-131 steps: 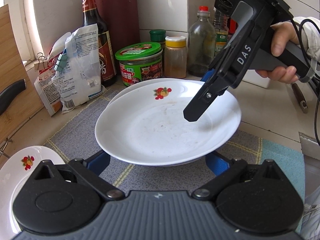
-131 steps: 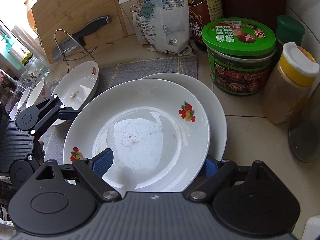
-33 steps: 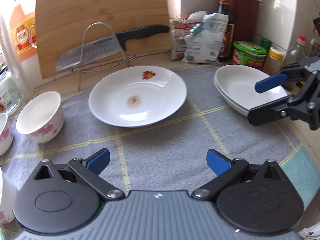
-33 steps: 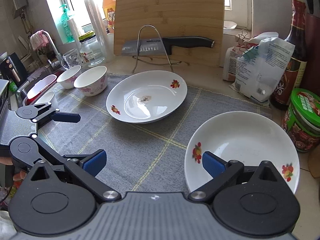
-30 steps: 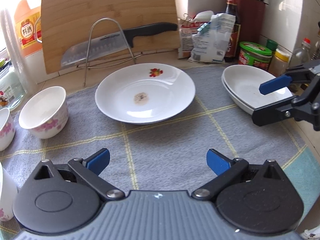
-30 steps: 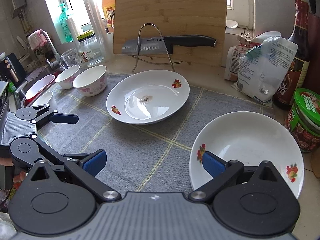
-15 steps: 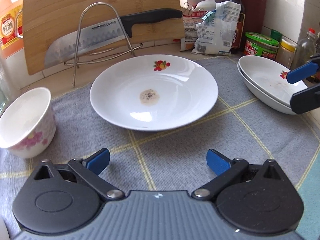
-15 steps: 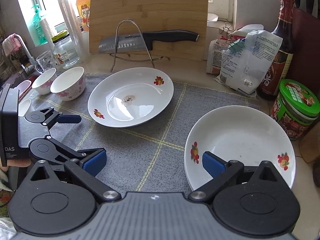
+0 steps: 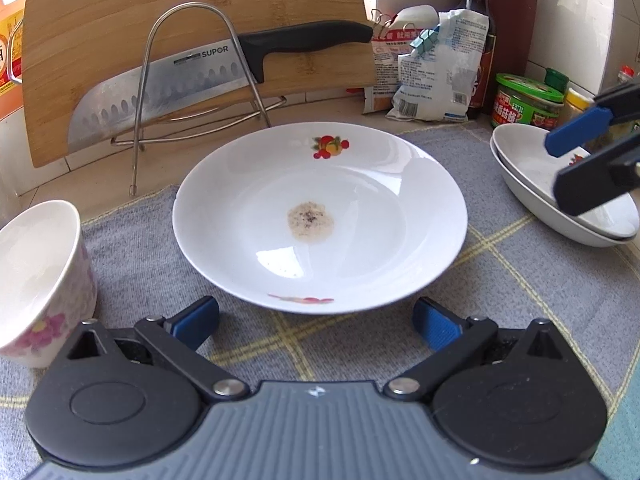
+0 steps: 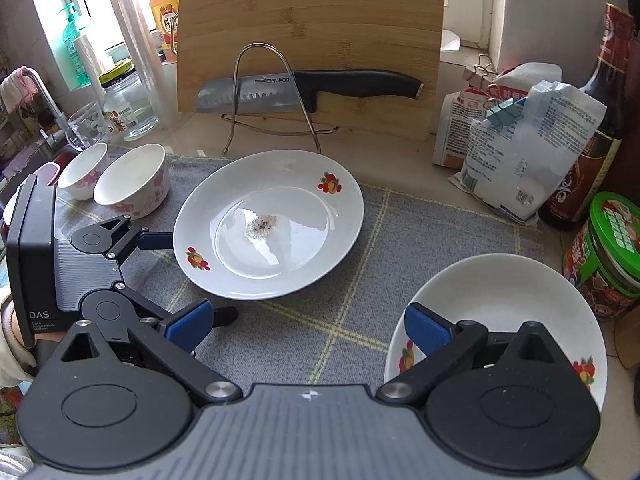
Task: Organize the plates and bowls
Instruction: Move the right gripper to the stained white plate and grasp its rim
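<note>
Left gripper: I have its jaws spread wide and empty, low over the grey mat, the blue tips flanking the near rim of the loose plate

Right gripper: jaws likewise spread, holding nothing, hovering by the near-left rim of the stacked plates

Loose plate: flat on the mat, upright, directly ahead of my left tongs, rim just beyond the tips; a speckled residue sits at its centre

Axis and pointing: the plate is round, so no long axis; one fruit motif faces the cutting board, the other faces my left tongs

Nearer hand: the left, clearly

Stack: two plates nested at the mat's right edge, well apart from the loose plate

Bowls: two floral ones on the mat's left side

Judgement: the loose plate's near rim looks like my next grip, destined for the stack
</note>
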